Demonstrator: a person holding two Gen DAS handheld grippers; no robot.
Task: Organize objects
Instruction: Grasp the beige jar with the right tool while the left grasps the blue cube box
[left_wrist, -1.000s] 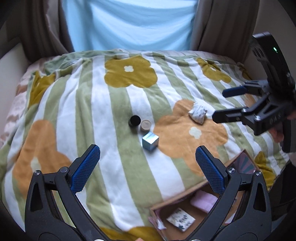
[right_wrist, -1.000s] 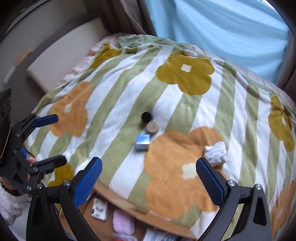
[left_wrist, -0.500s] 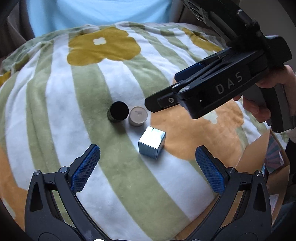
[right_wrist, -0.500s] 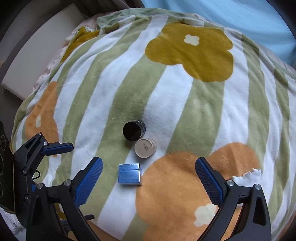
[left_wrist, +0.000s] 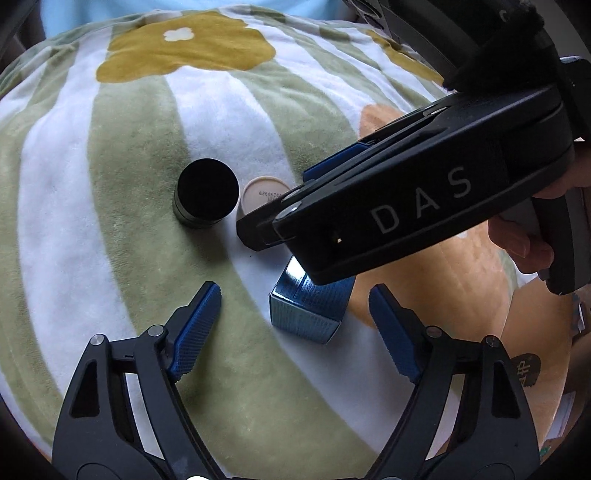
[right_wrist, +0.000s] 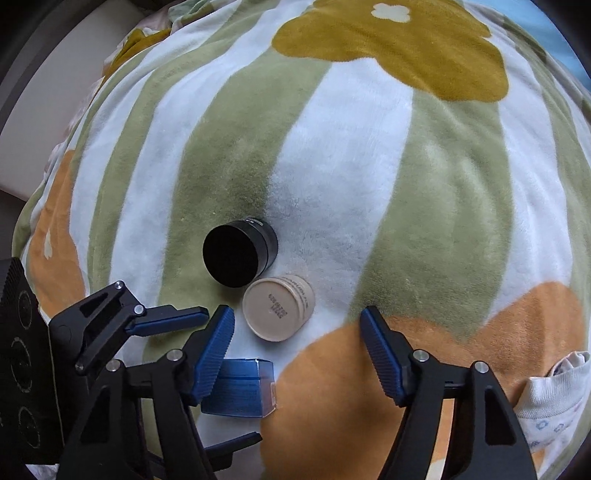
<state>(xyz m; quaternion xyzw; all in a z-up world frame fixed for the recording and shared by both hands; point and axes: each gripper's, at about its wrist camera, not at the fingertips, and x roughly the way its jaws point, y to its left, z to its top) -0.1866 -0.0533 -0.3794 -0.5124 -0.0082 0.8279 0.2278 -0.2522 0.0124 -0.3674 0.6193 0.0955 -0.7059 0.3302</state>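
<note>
The blue box (left_wrist: 308, 308) lies on a blanket (left_wrist: 110, 206) striped green and white with orange and mustard flowers. From the left wrist view it sits between the blue pads of the left gripper (left_wrist: 295, 314), nearer the right pad than the left; the jaws are closing but neither pad touches the box. Just beyond the box stand a black jar (left_wrist: 206, 192) and a beige jar (left_wrist: 263, 195), side by side and close together, the black one to the left. The beige jar has small print on its top.

The right gripper (right_wrist: 297, 343), held by a hand (left_wrist: 528, 240), reaches in from the right above the box and partly hides the beige jar in the left wrist view. From its own view its jaws are closing as well, with the beige jar just beyond the gap and slightly left of centre; no pad touches it. The box lies behind its left pad. A white cloth with small blue flowers (right_wrist: 550, 402) lies at the near right edge of that view, well apart from the jars.
</note>
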